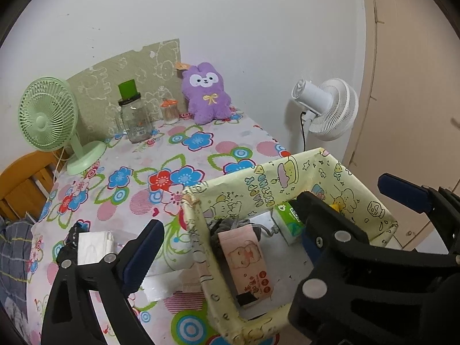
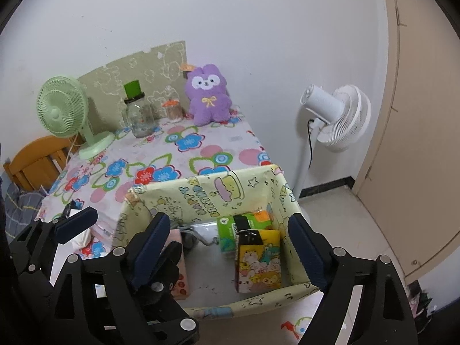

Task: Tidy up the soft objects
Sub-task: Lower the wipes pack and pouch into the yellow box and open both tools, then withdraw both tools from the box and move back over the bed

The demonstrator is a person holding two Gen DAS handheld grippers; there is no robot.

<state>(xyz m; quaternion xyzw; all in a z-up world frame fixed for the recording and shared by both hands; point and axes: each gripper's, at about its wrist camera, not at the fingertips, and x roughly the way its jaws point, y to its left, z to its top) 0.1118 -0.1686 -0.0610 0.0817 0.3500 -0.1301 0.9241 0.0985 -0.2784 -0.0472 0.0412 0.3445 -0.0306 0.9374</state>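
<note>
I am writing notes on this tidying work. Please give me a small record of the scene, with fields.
surface: table with flowered cloth
container: yellow cartoon-print box, open top, near edge
in box: pink tissue pack, green tissue pack, cartoon-animal pack, grey cord
outside box: purple plush toy at the wall
left gripper: jaws open, empty
right gripper: jaws open, empty

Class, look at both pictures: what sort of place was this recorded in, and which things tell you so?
Probably a room in a home: a table under a flowered tablecloth, a purple plush toy against the wall, a green desk fan, and a white standing fan by the door.
</note>
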